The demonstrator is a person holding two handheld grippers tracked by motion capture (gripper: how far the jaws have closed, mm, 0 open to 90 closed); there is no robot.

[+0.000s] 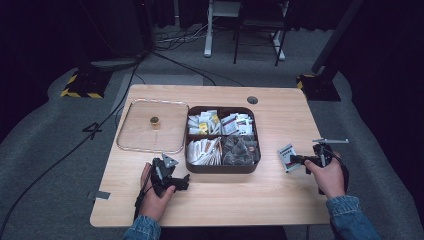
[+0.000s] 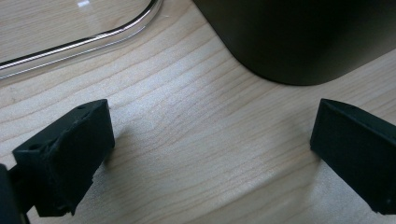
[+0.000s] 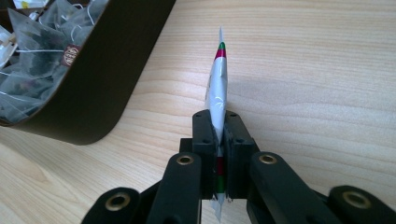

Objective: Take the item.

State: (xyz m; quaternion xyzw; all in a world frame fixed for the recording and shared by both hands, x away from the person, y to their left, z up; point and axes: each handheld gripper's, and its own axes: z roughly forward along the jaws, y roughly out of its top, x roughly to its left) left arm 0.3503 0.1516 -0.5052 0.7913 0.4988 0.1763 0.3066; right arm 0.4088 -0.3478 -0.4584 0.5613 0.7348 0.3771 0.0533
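One wooden tabletop (image 1: 260, 200), one dark brown box (image 1: 221, 167) with four compartments sitting near its centre, a bit toward the far edge. One clear lid (image 1: 135, 145) lies flat just left of the box, with a single small knob (image 1: 154, 120) on it.

Box contents, high view: the far two compartments hold mixed paper tea packets, the near-left holds white/orange sachets, the near-right holds translucent pyramid tea bags (image 3: 32, 60) – too many to count in any of them.

Left gripper (image 1: 167, 175): sits on the tabletop near the front edge, close to the box's near-left corner. In the left gripper view the two jaws are spread wide with bare wood between them – nothing held. The box corner (image 2: 299, 42) and lid rim (image 2: 93, 39) lie just ahead of it.

Right gripper (image 1: 300, 160): over the tabletop to the right of the box, toward the right edge. Jaws pressed together on one tea packet (image 3: 218, 88) – white/silver with red and green bands, seen edge-on and upright in the right gripper view, sticking out past the jaw tips. In the high view the same packet (image 1: 287, 156) shows at the gripper tip, apart from the box's right wall.

Two hands, one per gripper; denim sleeves (image 1: 350, 215) at the front edge.
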